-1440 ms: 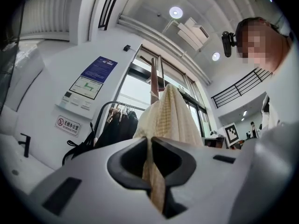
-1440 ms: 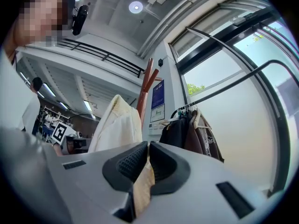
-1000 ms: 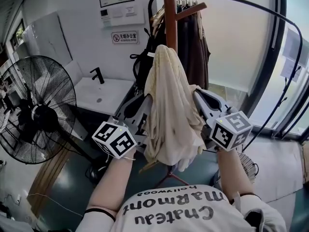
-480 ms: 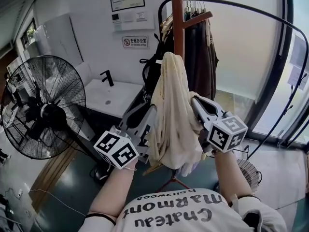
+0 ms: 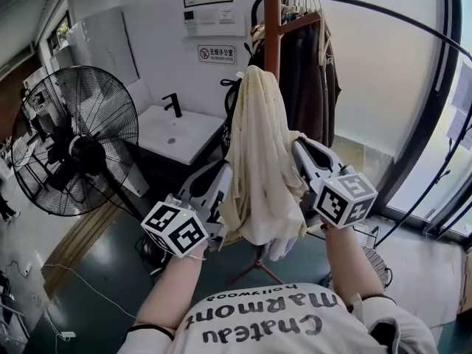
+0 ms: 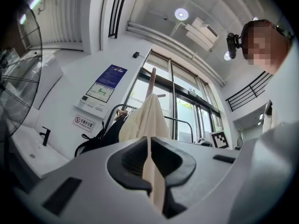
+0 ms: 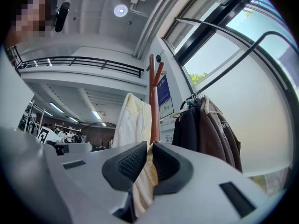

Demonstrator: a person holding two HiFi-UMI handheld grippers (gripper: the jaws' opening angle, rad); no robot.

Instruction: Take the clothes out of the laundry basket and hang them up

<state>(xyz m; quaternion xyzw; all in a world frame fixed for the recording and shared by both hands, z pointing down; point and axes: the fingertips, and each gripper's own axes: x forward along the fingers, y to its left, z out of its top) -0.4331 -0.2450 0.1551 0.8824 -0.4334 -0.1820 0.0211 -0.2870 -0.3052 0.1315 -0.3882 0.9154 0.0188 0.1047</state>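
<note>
A cream garment (image 5: 259,153) hung draped over the top of a wooden coat stand (image 5: 272,21), its folds falling between the two grippers. Just behind and to the right of the stand, dark clothes (image 5: 306,65) on hangers crowded a black rail (image 5: 413,21) that arced down along the glass wall. To the left, a large standing fan (image 5: 77,139) stood well apart from the stand, with a white basin (image 5: 177,133) between them. The dark floor (image 5: 103,286) below the fan lay open.

The left gripper (image 6: 148,143) had just been closing its jaws, and a thin fold of the cream fabric ran between them, pinched by the pads. The right gripper (image 7: 148,153) had its jaws together on a thicker bunch of the same cloth.

The garment's left edge lay in the left gripper and its right edge in the right one. The bulk hung between and above both, with the hem sagging just below them.
</note>
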